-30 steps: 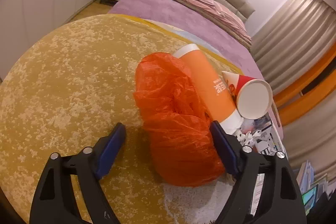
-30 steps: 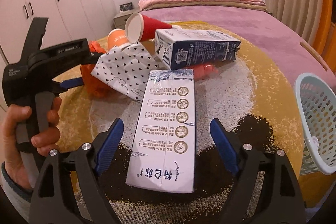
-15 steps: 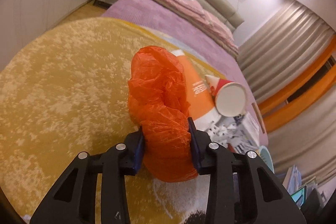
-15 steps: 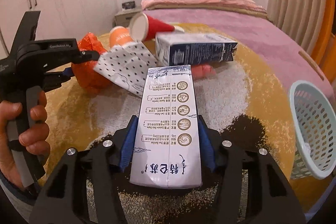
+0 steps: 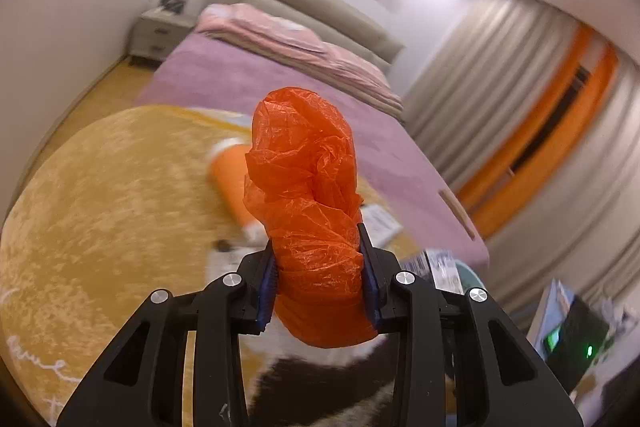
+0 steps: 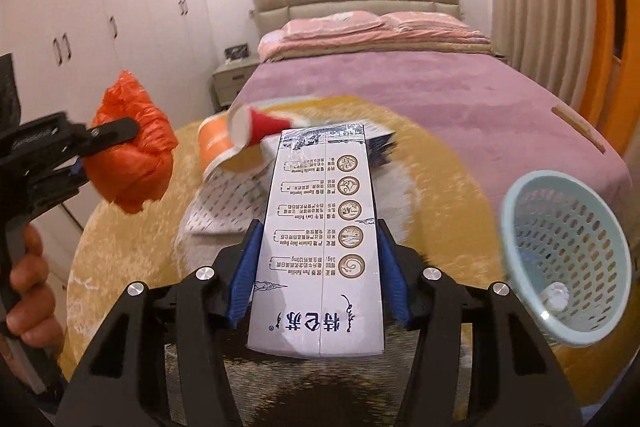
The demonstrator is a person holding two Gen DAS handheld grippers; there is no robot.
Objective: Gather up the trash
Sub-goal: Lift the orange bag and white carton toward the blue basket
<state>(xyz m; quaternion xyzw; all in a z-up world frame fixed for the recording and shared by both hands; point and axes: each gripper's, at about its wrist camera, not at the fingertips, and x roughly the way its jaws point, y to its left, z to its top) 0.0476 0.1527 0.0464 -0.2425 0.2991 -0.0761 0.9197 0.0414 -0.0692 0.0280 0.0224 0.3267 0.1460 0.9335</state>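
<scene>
A home bedroom: a padded-headboard bed point(image 6: 384, 75) with pink bedding, a nightstand point(image 6: 230, 79), white wardrobes point(image 6: 100, 11), pleated curtains point(image 5: 500, 75).

The carton point(image 6: 318, 243) sits between the right tool's point(image 6: 318, 269) jaws, over the rug point(image 6: 440, 187). Left of the carton hangs the bag point(image 6: 132, 163); right of it stands the basket point(image 6: 568, 259); behind it lie a cup point(image 6: 256, 125) and the bed point(image 6: 400, 87).

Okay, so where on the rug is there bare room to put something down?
The yellow rug left of the orange tube is bare out to its edge. So is the strip between the trash pile and the blue basket. The middle is crowded: paper cup, tube, spotted bag.
</scene>
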